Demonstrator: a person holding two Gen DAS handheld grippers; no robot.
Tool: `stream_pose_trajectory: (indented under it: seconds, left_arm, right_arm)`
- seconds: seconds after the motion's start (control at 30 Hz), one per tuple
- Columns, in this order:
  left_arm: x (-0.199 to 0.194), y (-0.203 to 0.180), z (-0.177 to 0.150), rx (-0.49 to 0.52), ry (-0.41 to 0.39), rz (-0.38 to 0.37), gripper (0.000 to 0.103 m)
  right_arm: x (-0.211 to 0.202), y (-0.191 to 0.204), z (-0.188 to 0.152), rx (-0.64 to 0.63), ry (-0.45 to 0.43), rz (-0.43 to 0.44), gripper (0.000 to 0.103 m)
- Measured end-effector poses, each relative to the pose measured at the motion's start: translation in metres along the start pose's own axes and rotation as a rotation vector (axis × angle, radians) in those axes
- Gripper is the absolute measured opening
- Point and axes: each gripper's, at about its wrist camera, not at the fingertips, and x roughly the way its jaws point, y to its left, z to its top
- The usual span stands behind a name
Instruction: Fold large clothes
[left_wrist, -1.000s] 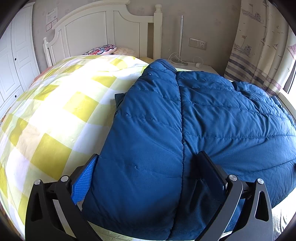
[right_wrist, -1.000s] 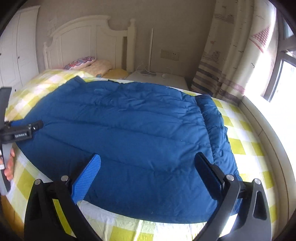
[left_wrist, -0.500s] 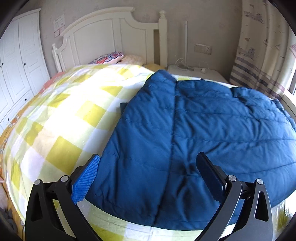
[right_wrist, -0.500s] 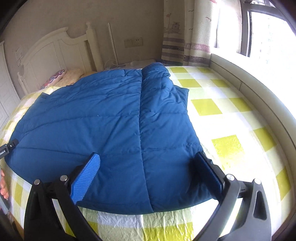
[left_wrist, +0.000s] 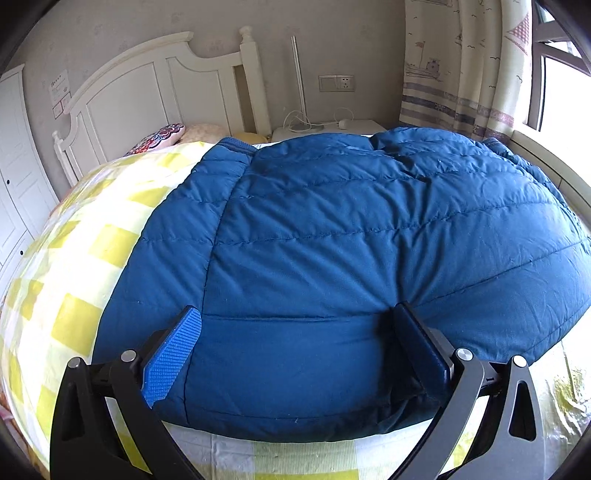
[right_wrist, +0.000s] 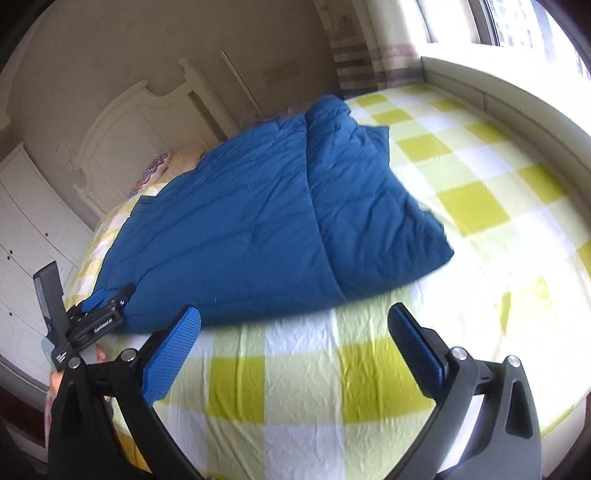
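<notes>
Blue quilted puffer jacket (left_wrist: 351, 251) lies spread on bed w/ yellow-white checked sheet (right_wrist: 461, 206). Left gripper (left_wrist: 295, 354): fingers apart, straddling jacket's near hem. Right gripper (right_wrist: 295, 343): fingers apart above bare sheet, beside jacket.

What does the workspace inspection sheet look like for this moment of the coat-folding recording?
Surface: bed with yellow-and-white checked sheet, wrinkled at the near edge.
Job's things: blue padded coat lying flat, sides folded in.
Clutter: patterned pillow by the white headboard.
Grippers: left hand-held gripper open, straddling the coat's near hem; right hand-held gripper open above bare sheet, apart from the coat.
Cables: white cord on the nightstand.
Surroundings: curtain, window, wall socket, white wardrobe.
</notes>
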Motion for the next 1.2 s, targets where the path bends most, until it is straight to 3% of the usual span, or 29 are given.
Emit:
stream_pose_trajectory:
  seconds: [0.1,0.17,0.23,0.33,0.4,0.43,0.47,0.53,0.6,0.7,0.73,0.83,0.93,1.0,1.1,1.17,1.2]
  left_arm:
    - [0.001,-0.001,0.0,-0.005,0.006,-0.004,0.099]
    - [0.002,0.001,0.0,-0.013,0.013,-0.018,0.099]
    - [0.003,0.003,-0.001,-0.006,0.018,-0.026,0.099]
    - [0.005,0.002,-0.001,0.014,0.029,-0.03,0.099]
    - [0.006,0.001,-0.001,0.023,0.034,-0.029,0.099]
    - [0.006,-0.001,0.0,0.031,0.034,-0.024,0.099]
    - [0.005,-0.001,0.001,0.039,0.04,-0.024,0.099]
    - [-0.001,0.0,0.012,0.018,0.078,-0.047,0.099]
    - [-0.018,0.003,0.032,-0.01,0.025,-0.074,0.099]
    - [-0.03,-0.002,0.081,-0.036,-0.071,-0.043,0.099]
    - [-0.025,-0.006,0.096,-0.04,-0.073,-0.054,0.099]
    - [0.001,-0.039,0.122,0.012,0.029,-0.089,0.099]
    - [-0.004,-0.077,0.097,0.088,0.021,-0.085,0.099]
    - [0.0,-0.102,0.055,0.163,0.049,-0.044,0.099]
    - [-0.016,-0.109,0.007,0.126,-0.035,-0.025,0.099]
    - [-0.029,-0.1,-0.001,0.18,-0.023,-0.104,0.099]
    - [-0.034,-0.086,-0.001,0.169,0.001,-0.177,0.099]
  right_arm:
    - [0.009,-0.011,-0.016,0.104,0.03,0.079,0.101]
    - [0.015,-0.005,-0.009,0.094,0.011,0.054,0.101]
    - [0.032,0.002,0.007,0.104,0.004,0.099,0.101]
    - [0.063,0.011,0.038,0.167,-0.071,0.068,0.101]
    - [0.076,0.007,0.052,0.28,-0.16,0.062,0.101]
    - [0.079,0.008,0.056,0.318,-0.19,0.045,0.09]
    - [0.083,0.006,0.057,0.35,-0.198,0.055,0.052]
    - [0.081,-0.01,0.049,0.44,-0.256,0.191,0.036]
    - [0.072,-0.015,0.041,0.44,-0.273,0.229,0.031]
    - [0.045,-0.012,0.029,0.39,-0.3,0.227,0.029]
    - [0.039,-0.009,0.025,0.378,-0.31,0.227,0.029]
    - [0.018,-0.01,0.023,0.362,-0.331,0.215,0.028]
    - [-0.001,-0.02,0.026,0.357,-0.369,0.192,0.028]
    - [-0.011,-0.024,0.029,0.339,-0.388,0.159,0.028]
    - [-0.023,-0.011,0.031,0.249,-0.409,0.092,0.028]
    - [-0.03,0.02,0.035,0.115,-0.446,0.001,0.028]
    - [-0.033,0.041,0.037,0.03,-0.469,-0.053,0.028]
